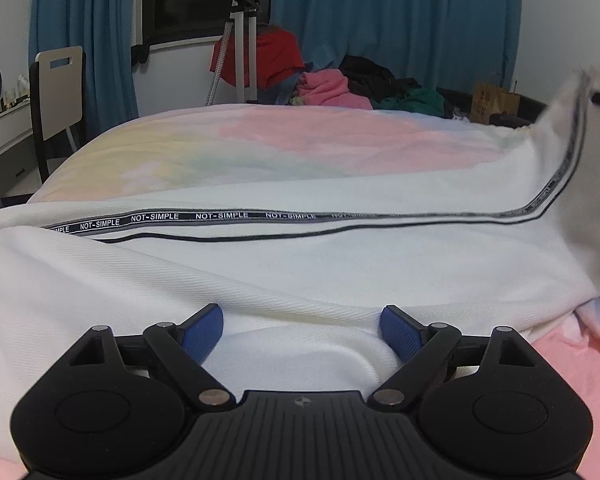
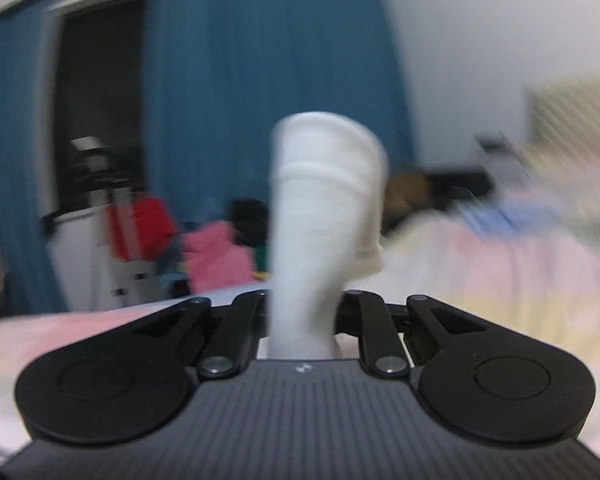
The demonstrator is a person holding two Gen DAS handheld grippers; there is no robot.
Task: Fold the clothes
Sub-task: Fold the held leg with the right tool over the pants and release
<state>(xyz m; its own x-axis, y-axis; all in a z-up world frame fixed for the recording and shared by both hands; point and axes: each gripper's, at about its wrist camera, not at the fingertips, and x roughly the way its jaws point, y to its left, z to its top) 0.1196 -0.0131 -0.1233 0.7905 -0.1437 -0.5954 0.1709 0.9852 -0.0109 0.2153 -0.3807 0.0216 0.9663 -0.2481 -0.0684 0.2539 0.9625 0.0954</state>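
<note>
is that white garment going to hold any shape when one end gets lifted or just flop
Probably flops: the white garment sags in a curve toward its raised end, and creases lie by the open left gripper. Likely light: the right gripper holds a bunched end up with one narrow pinch.

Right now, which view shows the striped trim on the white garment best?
The left wrist view: the trim runs sharp and readable across the white garment. The right wrist view, blurred, shows only a bunched end in the right gripper, no trim.
</note>
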